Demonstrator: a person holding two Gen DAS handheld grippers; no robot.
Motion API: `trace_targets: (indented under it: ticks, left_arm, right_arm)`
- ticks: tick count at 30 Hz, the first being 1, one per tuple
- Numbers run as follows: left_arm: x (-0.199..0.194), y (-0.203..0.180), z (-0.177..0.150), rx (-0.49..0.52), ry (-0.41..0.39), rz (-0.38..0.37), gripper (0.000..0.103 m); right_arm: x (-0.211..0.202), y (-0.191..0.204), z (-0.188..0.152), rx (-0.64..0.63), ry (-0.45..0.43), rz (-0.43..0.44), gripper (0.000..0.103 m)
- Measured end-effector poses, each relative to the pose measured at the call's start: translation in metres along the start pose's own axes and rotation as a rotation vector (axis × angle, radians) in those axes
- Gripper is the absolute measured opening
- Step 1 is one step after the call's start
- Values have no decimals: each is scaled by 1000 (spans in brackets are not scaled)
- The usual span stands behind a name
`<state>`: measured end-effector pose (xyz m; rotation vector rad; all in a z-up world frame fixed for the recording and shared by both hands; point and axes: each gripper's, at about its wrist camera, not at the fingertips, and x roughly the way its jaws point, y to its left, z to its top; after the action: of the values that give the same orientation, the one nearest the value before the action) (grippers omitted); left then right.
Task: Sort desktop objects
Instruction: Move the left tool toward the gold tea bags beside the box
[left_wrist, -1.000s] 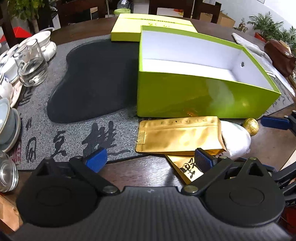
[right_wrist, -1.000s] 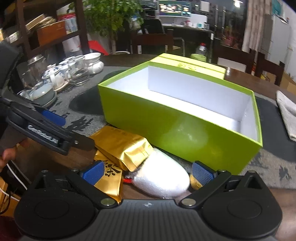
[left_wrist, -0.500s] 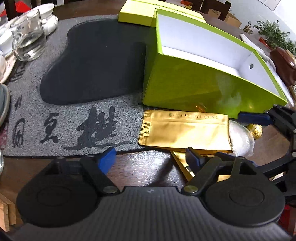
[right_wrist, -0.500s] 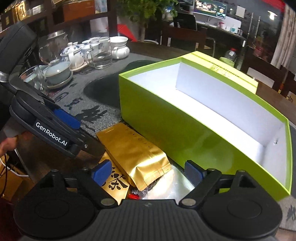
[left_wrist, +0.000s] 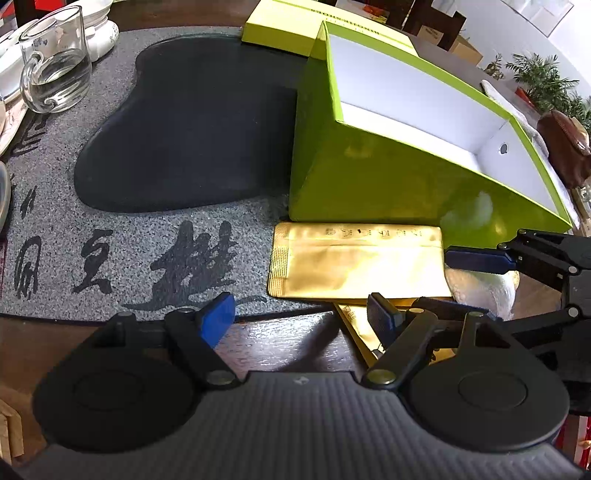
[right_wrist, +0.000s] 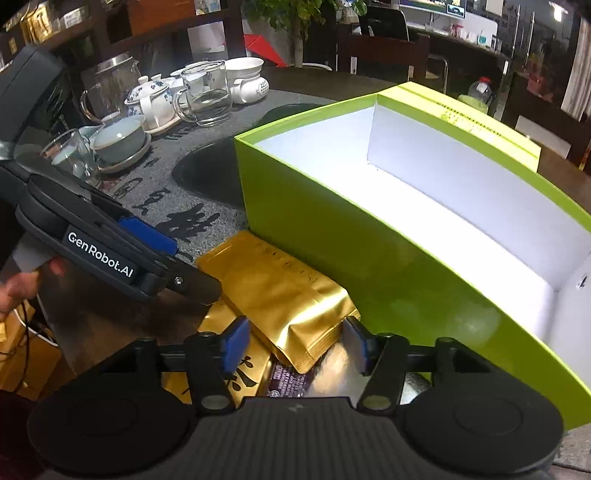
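Note:
A gold foil pouch lies in front of an open lime-green box with a white, empty inside. A second gold pouch with black characters lies under it, and a white wrapped bundle lies to its right. My left gripper is open, low over the table edge just left of the pouches. My right gripper is open, its blue pads on either side of the near end of the gold pouch, the green box to its right.
The box lid lies behind the box. A glass pitcher, white teaware and cups stand at the left on the grey stone tea tray. A brown leather item lies far right.
Both grippers have moved closer to the pouches. The right gripper has narrowed and now straddles the end of the gold pouch; the gold ball beside the bundle is hidden.

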<state>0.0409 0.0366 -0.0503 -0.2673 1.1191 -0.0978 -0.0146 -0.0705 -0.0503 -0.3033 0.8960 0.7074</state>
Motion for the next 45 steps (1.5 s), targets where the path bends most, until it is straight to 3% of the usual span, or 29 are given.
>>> trace_targets:
  ticks: [34, 38, 43, 45]
  left_arm:
    - [15, -6, 18, 47, 6, -77, 78]
    - [15, -6, 19, 41, 7, -78, 78]
    - [21, -14, 21, 48, -1, -92, 78]
    - [21, -14, 21, 45, -3, -103, 78]
  right_arm:
    - [12, 5, 6, 81, 14, 4, 68]
    - [16, 4, 8, 80, 19, 6, 82]
    - [18, 5, 12, 101, 17, 20, 81]
    - [17, 4, 12, 112, 14, 13, 75]
